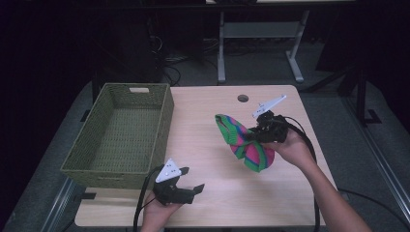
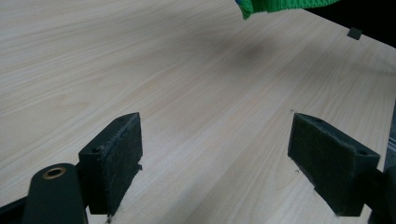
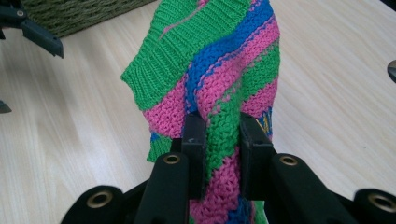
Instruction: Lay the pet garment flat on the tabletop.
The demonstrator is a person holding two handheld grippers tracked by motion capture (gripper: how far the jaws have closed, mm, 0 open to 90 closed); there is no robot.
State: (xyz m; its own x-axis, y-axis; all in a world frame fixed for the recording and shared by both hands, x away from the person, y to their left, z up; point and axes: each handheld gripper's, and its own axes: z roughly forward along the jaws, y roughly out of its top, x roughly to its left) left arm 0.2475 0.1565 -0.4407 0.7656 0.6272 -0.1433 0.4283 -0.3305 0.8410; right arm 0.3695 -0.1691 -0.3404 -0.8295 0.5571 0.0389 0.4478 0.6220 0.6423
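Grippers number two: right gripper (image 3: 217, 140) clamps one striped knit (image 3: 219, 60); left gripper (image 2: 219, 158) gapes empty beside one basket (image 1: 121, 130).

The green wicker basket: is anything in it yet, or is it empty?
Empty. The high view shows the basket's bare woven floor; the striped knit sock is outside it, pinched in the right gripper above the table.

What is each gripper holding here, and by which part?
The right gripper is shut on the striped knitted garment, pinching a fold partway along it. The left gripper is open and holds nothing.
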